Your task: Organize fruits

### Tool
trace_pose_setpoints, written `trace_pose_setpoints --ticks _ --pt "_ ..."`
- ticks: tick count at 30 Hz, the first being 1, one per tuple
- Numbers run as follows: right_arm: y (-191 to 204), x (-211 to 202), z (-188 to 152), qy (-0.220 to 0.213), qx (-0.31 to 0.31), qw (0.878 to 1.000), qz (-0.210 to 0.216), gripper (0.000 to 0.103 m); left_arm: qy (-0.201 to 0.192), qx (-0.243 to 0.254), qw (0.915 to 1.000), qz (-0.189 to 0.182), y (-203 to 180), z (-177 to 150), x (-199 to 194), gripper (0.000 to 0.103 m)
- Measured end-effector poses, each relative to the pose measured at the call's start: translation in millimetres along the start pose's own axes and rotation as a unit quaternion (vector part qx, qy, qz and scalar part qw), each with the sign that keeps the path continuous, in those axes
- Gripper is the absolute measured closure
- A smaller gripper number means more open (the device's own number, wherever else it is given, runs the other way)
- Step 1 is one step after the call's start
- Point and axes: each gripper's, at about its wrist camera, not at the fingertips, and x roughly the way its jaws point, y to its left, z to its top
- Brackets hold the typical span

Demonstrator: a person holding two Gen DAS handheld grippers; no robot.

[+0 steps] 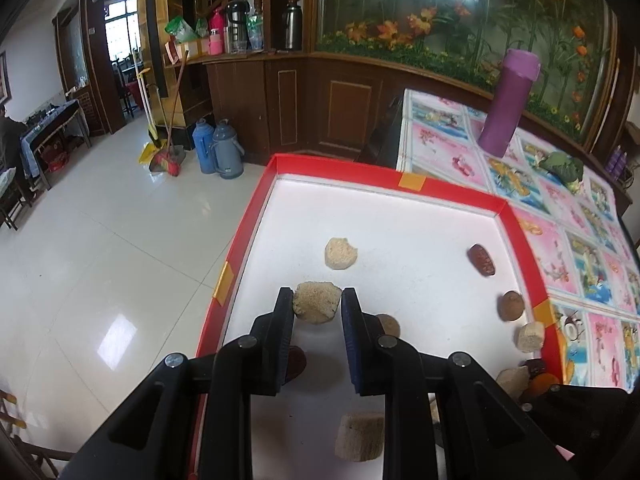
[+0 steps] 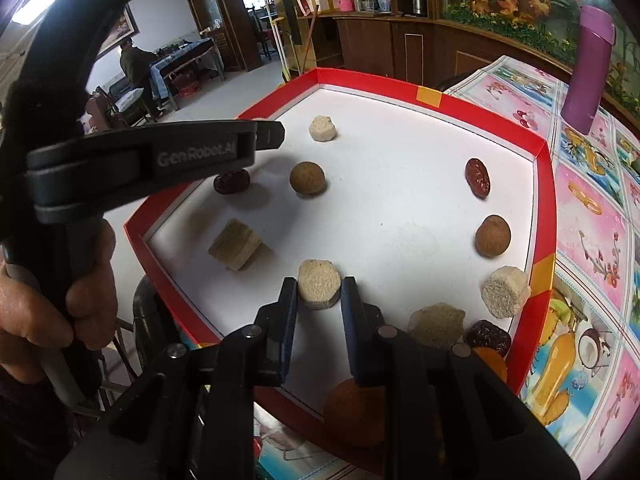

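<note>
Both tongs are down over the red-rimmed tray (image 2: 544, 208) with its white floor, which sits on the counter (image 1: 452, 136) under a flowery pink cloth. Left tongs (image 1: 317, 299) have a rough beige piece (image 1: 316, 302) between their tips, the pads close against its sides, though whether they squeeze it or only flank it I cannot tell for sure; it looks held. Right tongs (image 2: 319, 289) stand the same way around a round pale slice (image 2: 319, 288) near the tray's near edge, both pads touching its flanks. In the right wrist view the left tool shows side-on at the left, with a hand (image 2: 60, 300) wrapped around its grip. Scattered on the white floor are a second pale round (image 2: 322, 128) toward the far corner, a brown ball (image 2: 307, 178) near the middle, a dark red date (image 2: 478, 178) on the right, another brown ball (image 2: 493, 236) below it, and a thick pale disc (image 2: 505, 292) against the right rim. A wedge-shaped beige chunk (image 2: 236, 245) lies on the left side, with another date (image 2: 231, 181) beyond it, partly under the left tool. Close to the right tongs sit a crumbly beige lump (image 2: 438, 322), a dark wrinkled date (image 2: 489, 336), and something orange (image 2: 354, 410) half hidden behind the fingers. A purple flask (image 1: 508, 100) stands upright on the cloth beyond the tray, well apart from the fruit.
</note>
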Motion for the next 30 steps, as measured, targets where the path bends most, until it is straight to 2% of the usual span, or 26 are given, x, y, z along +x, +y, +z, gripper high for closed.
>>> trace_pose_setpoints --ticks 4,6,8,11,14,18,26,30 --pt "1.1 -0.4 -0.4 0.003 -0.005 1.0 -0.003 0.078 0.014 -0.005 0.9998 0.013 2.1 -1.8 2.8 0.075" --pt "-0.9 -3.7 -1.9 0.001 -0.003 1.0 0.002 0.078 0.01 -0.006 0.9996 0.024 1.3 -2.7 -1.1 0.057" --pt "-2.7 -9.5 -2.8 -0.009 -0.003 1.0 0.003 0.074 -0.002 -0.006 0.9995 0.032 -0.3 -4.0 -9.1 0.049" --pt "-8.4 -24.8 -6.2 -0.035 0.006 0.999 0.008 0.062 -0.02 -0.002 0.999 0.039 -5.6 -6.7 -23.6 0.043" --pt "-14.7 -44.4 -9.3 -0.066 0.015 0.998 0.01 0.06 -0.044 0.005 0.9981 0.044 -14.7 -10.6 -42.5 0.035" --pt "-21.4 -72.9 -14.9 -0.11 0.017 0.994 -0.024 0.052 -0.084 0.018 0.9952 0.047 -28.3 -16.5 -74.4 0.025" --pt "-42.1 -131.7 -40.7 -0.177 0.067 0.98 -0.068 0.043 -0.137 0.039 0.9885 0.049 -54.5 -29.0 -131.1 0.022" --pt "-42.1 -164.8 -55.6 -0.219 0.078 0.968 -0.092 0.03 -0.163 0.041 0.9844 0.051 -65.7 -41.6 -160.8 0.019"
